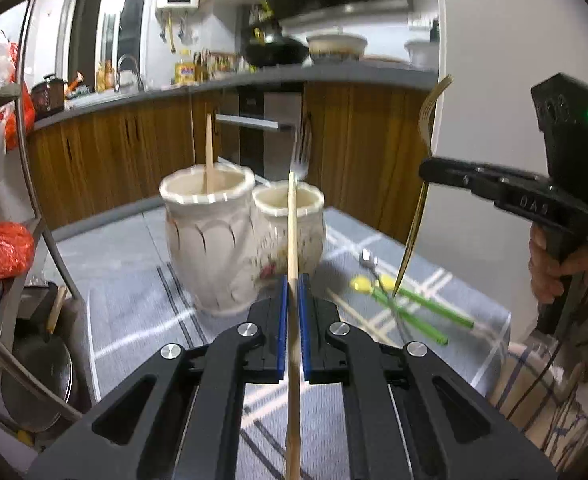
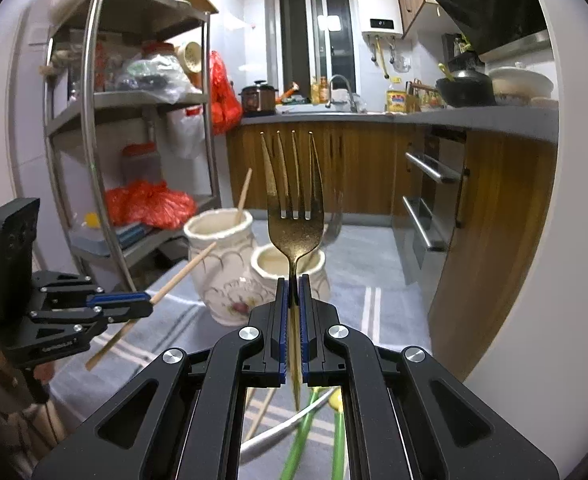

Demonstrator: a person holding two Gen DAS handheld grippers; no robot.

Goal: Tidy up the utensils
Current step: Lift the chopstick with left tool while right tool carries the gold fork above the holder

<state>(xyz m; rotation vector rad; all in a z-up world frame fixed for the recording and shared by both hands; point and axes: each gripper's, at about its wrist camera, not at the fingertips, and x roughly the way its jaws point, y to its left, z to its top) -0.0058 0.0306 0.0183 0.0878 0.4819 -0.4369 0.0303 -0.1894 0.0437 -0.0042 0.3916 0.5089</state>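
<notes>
Two ceramic jars stand ahead of the left gripper in its own wrist view, the larger jar to the front-left and the smaller jar straight ahead, the pair touching at their sides. This gripper points forward over the grey patterned tablecloth, its blue-padded jaws clenched on a wooden chopstick that runs up between them, its tip level with the smaller jar's rim. A second chopstick stands upright in the larger jar (a blurred silver fork rises behind the smaller one). Off to the right, the right gripper is held sideways by a hand, pinching a gold fork that hangs tines-up. Below it on the cloth lie green-handled utensils and a small spoon. From the right wrist view, the right gripper faces the jars, closed tight on the gold fork at its neck; the fork is upright, four slim tines up, its bowl speckled and dull. The smaller jar sits directly behind the fork, the larger jar to the front-left. At far left the left gripper grips its chopstick, tilted toward the larger jar.
</notes>
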